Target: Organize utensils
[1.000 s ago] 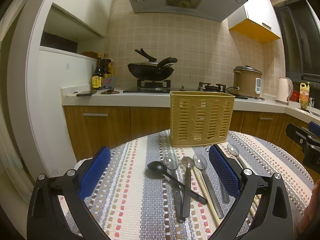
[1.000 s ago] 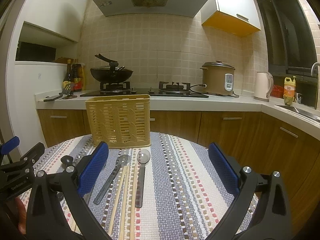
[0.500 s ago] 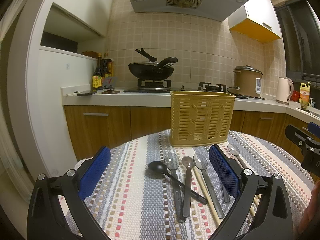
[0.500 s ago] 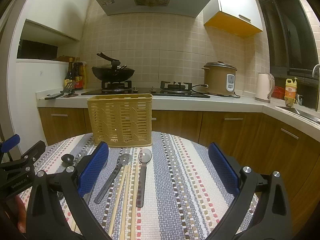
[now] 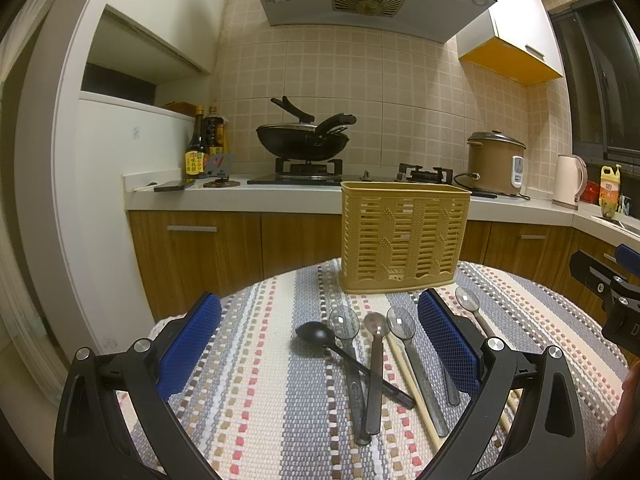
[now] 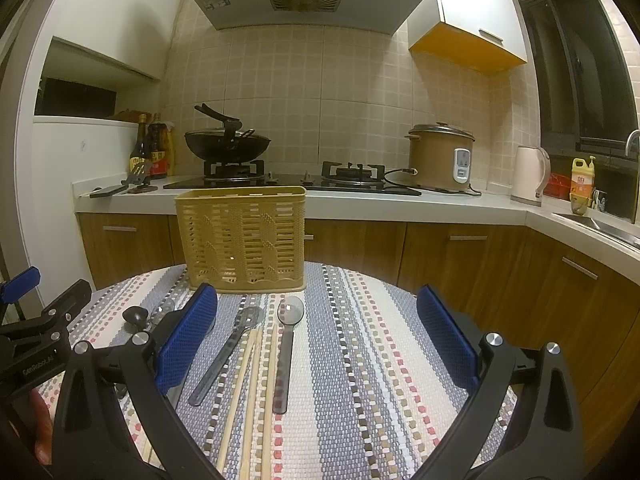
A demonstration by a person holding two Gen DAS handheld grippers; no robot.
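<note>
Left claw: point(image 5: 318, 344) its blue pads spread wide apart, nothing between them; it hangs low over the near edge of the bench point(image 5: 256, 400), much as it did a second ago.
Right claw: point(image 6: 316, 344) also spread wide and holding nothing; over the last second its view has lifted a touch and crept a little nearer the holder.
What has changed: very little. No utensil has shifted and neither claw has closed. I'd judge both are only lining up, with the sorting not yet begun.
Black spoon: point(image 5: 316, 334) far left of the row, its handle slanting right across the handles of its two neighbours.
Metal spoons: point(image 5: 344, 320) several lie side by side, bowls toward the holder, handles toward the claws; the rightmost one point(image 6: 290, 314) lies apart from the rest.
Chopsticks: point(image 6: 250, 384) pale wooden sticks lie lengthwise among the spoon handles, right of centre.
Utensil holder: point(image 5: 404, 236) the tan slotted basket stands upright at the far side, just beyond the spoon bowls; from here nothing shows inside it.
Meaning for the task: everything is left to do, and the crossed black spoon looks awkward to lift cleanly.
</note>
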